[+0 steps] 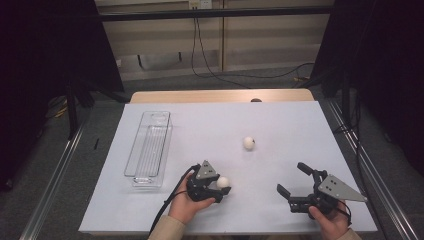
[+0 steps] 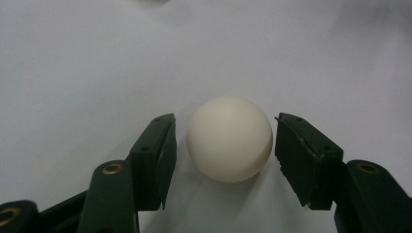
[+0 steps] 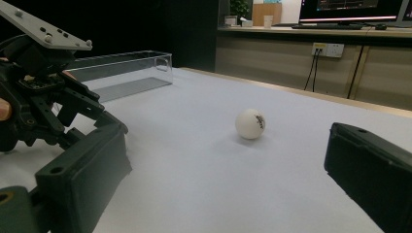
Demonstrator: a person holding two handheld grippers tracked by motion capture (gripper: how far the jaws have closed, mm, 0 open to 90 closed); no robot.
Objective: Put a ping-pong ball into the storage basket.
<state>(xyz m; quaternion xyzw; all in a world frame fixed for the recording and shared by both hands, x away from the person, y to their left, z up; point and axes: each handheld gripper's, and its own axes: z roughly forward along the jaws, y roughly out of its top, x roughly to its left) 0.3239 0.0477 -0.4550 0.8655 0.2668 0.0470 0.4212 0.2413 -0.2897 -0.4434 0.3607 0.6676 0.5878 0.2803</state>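
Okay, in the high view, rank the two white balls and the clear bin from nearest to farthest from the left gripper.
1. Plain white ball, between the left gripper's open jaws.
2. Clear bin, to its left; its near end is close.
3. Printed white ball, mid-table, up and right.

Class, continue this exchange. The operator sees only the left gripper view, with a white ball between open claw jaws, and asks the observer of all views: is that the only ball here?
Observer: No, a second ball with a dark print lies farther out, near the middle.
Operator: Any container around?
Observer: A clear bin stands empty on the left side.
Operator: And the right claw?
Observer: The right claw is open, holding nothing, at the front right.
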